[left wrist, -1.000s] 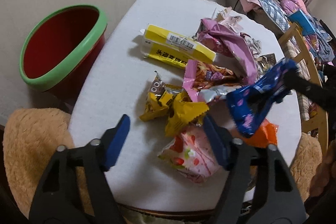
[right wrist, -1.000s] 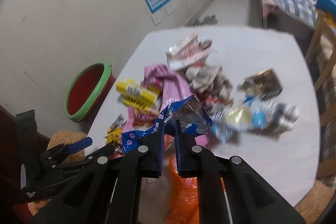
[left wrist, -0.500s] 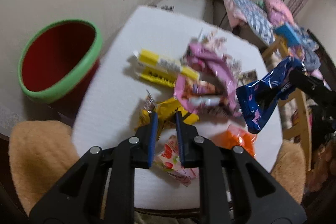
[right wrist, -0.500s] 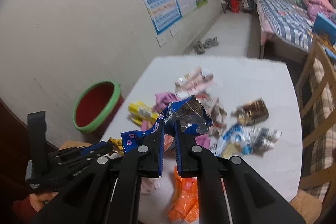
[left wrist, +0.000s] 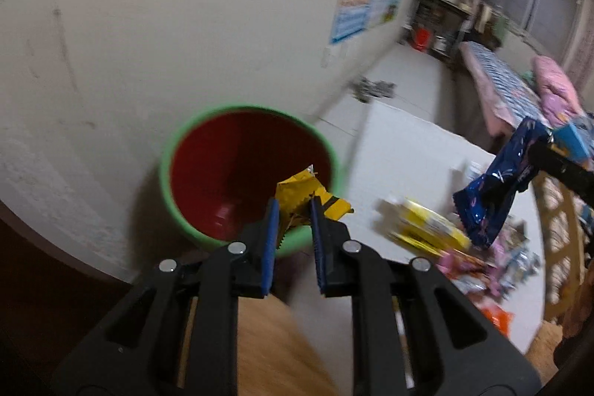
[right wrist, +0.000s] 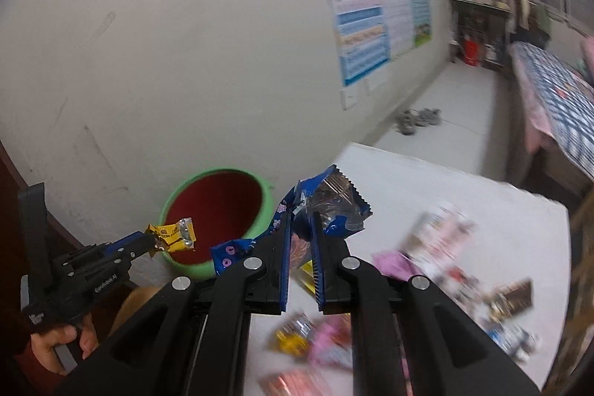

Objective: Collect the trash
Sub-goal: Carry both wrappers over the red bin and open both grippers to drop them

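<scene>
Trash on the go: two wrappers in tongs, rest still on the table.

Left gripper clenched on a yellow wrapper, crinkly foil, zigzag-cut edge. From the left wrist view the wrapper hangs in front of the bin's near-right rim; from the right wrist view it sits at the bin's near-left rim. Exact overlap with the opening: cannot tell.

Right gripper clenched on a blue wrapper, shiny, silver inside, torn open, zigzag seal edge. It droops left of the fingers, with a pink ring print. It's held over the table's left edge, just right of the bin.

Bin: one, round, red inside, green rolled rim, looks like plastic. It stands on the floor between wall and table, tight to both. The opening is unobstructed from above; something small and pale at the bottom, blurred.

Table: white, flat, with a squared far corner. The far half is bare; the litter is bunched at the near right. Count is rough because of the blur: one yellow box, long and rectangular, plus at least six loose wrappers (pink, orange, brown, white-blue).

Near edge: a tan fuzzy cushion below the left gripper. A wooden chair frame lines the table's right side. Open floor runs along the wall to the far shelves; a pair of shoes is by the wall. A hand in a red sleeve grips the left tool's handle.
</scene>
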`<state>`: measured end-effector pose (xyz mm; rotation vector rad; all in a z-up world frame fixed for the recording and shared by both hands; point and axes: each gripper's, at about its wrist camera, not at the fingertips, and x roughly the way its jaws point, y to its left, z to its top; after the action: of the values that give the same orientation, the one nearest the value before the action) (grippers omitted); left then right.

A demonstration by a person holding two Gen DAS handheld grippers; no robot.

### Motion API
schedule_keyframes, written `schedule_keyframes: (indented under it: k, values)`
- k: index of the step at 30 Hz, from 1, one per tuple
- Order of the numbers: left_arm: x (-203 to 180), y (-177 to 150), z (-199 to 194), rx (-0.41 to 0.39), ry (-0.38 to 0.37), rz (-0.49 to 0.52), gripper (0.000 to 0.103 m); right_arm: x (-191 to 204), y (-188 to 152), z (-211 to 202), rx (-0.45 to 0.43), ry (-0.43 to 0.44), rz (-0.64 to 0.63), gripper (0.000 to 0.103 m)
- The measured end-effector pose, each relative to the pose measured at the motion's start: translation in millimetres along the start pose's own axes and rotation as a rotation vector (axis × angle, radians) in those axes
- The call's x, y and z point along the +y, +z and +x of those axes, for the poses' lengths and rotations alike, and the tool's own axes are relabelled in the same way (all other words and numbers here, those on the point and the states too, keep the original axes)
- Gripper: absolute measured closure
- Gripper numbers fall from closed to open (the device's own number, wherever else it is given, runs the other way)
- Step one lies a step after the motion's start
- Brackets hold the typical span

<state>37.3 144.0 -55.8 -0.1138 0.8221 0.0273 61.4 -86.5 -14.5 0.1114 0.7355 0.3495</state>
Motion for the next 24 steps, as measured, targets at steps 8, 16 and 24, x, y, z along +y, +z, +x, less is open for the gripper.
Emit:
schedule_keyframes:
  k: [8,16,24]
  values:
    - [35.8,22.9,36.7,0.008,0.076,-0.042,0.086,63.1,36.3,77.2,0.033,0.042,-0.113,0.091]
    - [45.6,29.4,57.4,0.013,0.098,-0.058,0.086,97.4,46.2,117.7,0.056,0.044,-0.191,0.089]
    - [54.0,30.6,61.2,-0.015,0.134,-0.076,0.045,102.4,45.1,122.9,0.038,0.067,-0.186,0.052]
